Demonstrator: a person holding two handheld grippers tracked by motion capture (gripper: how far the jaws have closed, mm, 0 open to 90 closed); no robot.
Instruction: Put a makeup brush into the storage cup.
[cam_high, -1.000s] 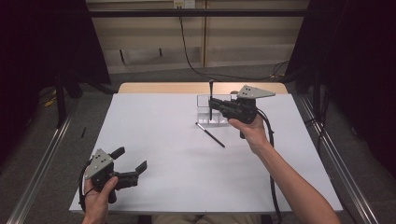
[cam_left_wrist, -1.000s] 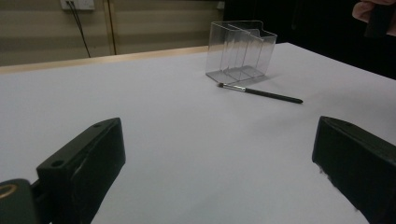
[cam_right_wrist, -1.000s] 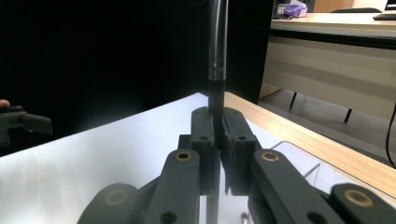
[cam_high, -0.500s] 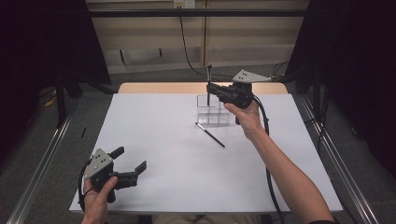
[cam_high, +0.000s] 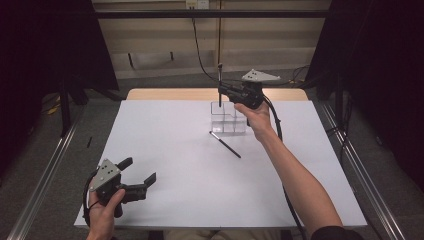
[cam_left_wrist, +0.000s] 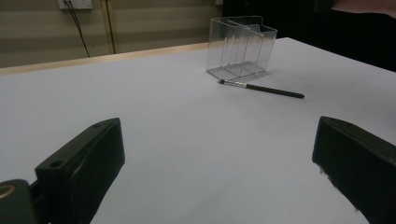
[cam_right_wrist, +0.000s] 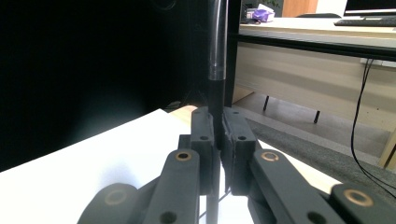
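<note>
Brush (cam_high: 219, 82) is clamped upright between the closed jaws of the right gripper (cam_high: 222, 90), which is held above the far left corner of the clear holder (cam_high: 229, 119); in the right gripper view the dark handle (cam_right_wrist: 215, 95) is seen pinched between the pads, rising past the top edge. A second brush (cam_high: 225, 144) is seen lying flat on the white table (cam_high: 170, 150), just in front of the holder, bristles toward it. The left gripper (cam_high: 141, 176) is held low over the near left corner of the table, its jaws spread wide with nothing between them.
</note>
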